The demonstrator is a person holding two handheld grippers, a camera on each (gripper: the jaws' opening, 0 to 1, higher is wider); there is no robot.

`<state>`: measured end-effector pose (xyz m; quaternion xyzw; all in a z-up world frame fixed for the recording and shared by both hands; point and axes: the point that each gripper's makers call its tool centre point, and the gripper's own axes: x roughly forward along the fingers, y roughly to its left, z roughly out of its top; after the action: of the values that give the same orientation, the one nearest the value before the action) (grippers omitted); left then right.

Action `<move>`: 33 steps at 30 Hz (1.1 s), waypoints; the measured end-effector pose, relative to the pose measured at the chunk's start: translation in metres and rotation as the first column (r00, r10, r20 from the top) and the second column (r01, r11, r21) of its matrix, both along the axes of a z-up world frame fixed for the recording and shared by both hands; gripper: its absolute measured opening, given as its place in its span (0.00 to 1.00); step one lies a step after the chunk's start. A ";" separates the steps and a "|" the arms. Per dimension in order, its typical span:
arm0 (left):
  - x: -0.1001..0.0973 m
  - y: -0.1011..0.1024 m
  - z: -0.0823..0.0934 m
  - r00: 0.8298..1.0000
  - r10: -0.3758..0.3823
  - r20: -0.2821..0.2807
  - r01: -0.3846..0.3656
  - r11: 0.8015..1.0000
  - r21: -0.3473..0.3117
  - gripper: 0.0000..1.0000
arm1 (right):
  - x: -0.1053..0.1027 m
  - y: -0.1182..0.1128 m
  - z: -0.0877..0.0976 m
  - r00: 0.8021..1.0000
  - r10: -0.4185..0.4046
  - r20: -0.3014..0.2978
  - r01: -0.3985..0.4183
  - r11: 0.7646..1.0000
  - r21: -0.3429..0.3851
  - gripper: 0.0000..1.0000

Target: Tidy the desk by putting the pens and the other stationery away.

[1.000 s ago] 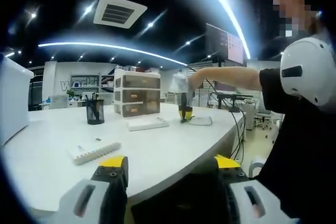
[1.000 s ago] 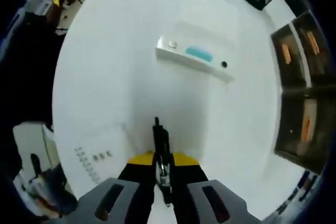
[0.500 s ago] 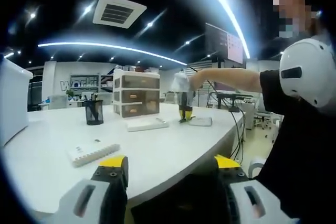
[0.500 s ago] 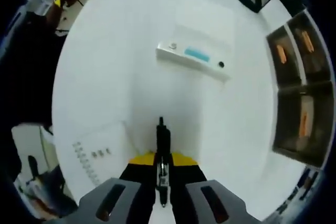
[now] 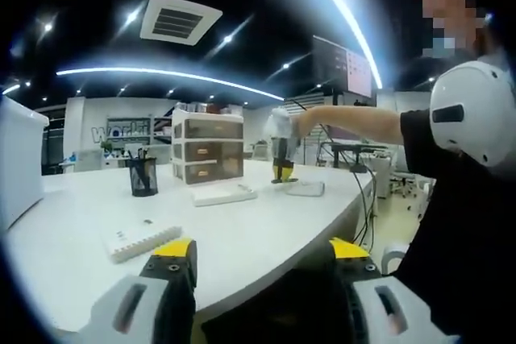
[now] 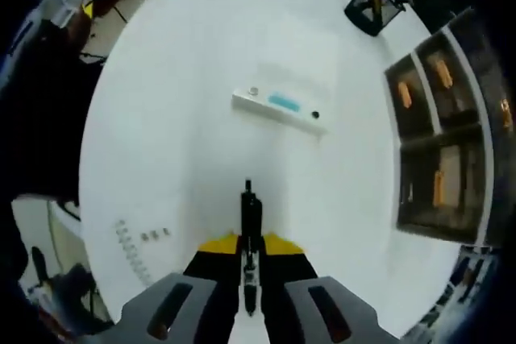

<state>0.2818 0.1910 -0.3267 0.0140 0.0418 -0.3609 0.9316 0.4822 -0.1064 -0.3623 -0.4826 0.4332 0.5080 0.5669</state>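
The desk (image 6: 185,126) looked like smooth white laminate with a soft sheen, the pen holder (image 6: 369,7) was black wire mesh, and the drawer unit (image 5: 208,146) seemed translucent plastic.

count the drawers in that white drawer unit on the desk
3, stacked in the drawer unit: top drawer, middle drawer, bottom drawer. None looks hidden.

The desk (image 6: 185,118) is plain white. The pen (image 6: 251,223) between yellow-tipped grey jaws is black. At twelve o'clock, a white case (image 6: 278,109) bears a teal stripe. At one o'clock, the mesh pen holder (image 6: 372,7) is black.
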 end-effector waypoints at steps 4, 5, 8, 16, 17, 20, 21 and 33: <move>0.000 0.000 0.004 1.000 0.001 0.008 -0.001 1.000 0.002 0.64 | 0.008 0.008 0.019 0.997 -0.015 0.077 0.007 0.995 0.103 0.06; 0.000 0.000 0.005 1.000 0.001 0.009 -0.001 1.000 0.002 0.64 | 0.007 0.009 0.023 0.997 -0.018 0.078 0.008 0.993 0.120 0.06; 0.000 0.000 0.010 1.000 0.001 0.019 -0.001 1.000 0.001 0.64 | 0.009 0.015 0.042 0.991 -0.045 0.130 0.014 0.973 0.229 0.06; 0.003 -0.003 0.025 0.999 -0.007 0.043 0.006 1.000 0.003 0.63 | 0.004 0.022 0.076 0.977 -0.147 0.156 0.056 0.878 0.475 0.06; 0.004 -0.004 0.028 0.999 -0.009 0.048 0.009 1.000 0.005 0.63 | 0.001 0.022 0.080 0.976 -0.159 0.151 0.062 0.861 0.505 0.06; 0.006 -0.007 0.034 0.998 -0.017 0.057 0.017 1.000 0.004 0.63 | -0.005 0.023 0.087 0.974 -0.183 0.131 0.078 0.822 0.564 0.06; 0.007 -0.008 0.036 0.998 -0.021 0.060 0.021 1.000 0.004 0.63 | -0.006 0.024 0.091 0.972 -0.192 0.137 0.076 0.803 0.591 0.06; 0.016 -0.032 0.051 0.993 -0.088 0.076 0.087 0.996 0.017 0.63 | -0.048 0.048 0.128 0.978 -0.207 -0.006 0.120 0.542 0.832 0.06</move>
<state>0.2981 0.1586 -0.2755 0.0360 0.0081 -0.4004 0.9156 0.4341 -0.0588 -0.2342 -0.1401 0.1601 0.5734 0.7912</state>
